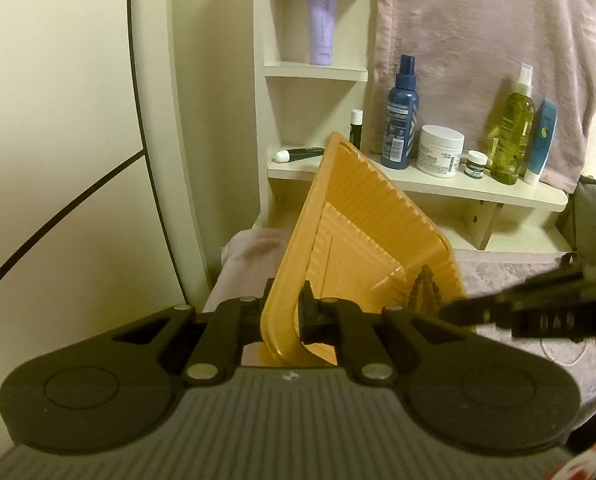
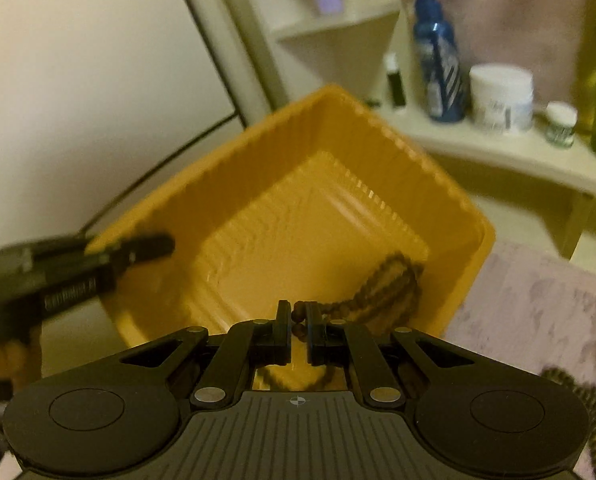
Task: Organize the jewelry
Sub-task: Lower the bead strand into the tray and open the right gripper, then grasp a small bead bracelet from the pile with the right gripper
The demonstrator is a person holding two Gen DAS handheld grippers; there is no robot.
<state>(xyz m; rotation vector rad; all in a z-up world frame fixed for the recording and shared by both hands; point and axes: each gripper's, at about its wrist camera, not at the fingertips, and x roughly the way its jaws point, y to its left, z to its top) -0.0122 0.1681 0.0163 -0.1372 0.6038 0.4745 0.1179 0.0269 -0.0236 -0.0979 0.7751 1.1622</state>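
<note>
orange ribbed plastic tray [image 1: 357, 232], one only, tilted up, its rim pinched in the left gripper [image 1: 284, 316]. the right wrist view alone shows its square, stepped floor and a brown bead necklace [image 2: 381, 284] trailing from a corner to the right gripper [image 2: 296, 322], clamped on the strand. on the shelf [image 1: 417, 180] behind: blue spray bottle [image 1: 399, 116], two white jars, green bottle [image 1: 511, 132].

Left gripper [image 1: 284, 316] and right gripper [image 2: 296, 330], fingers [image 2: 284, 320] nearly together, each clamped.
</note>
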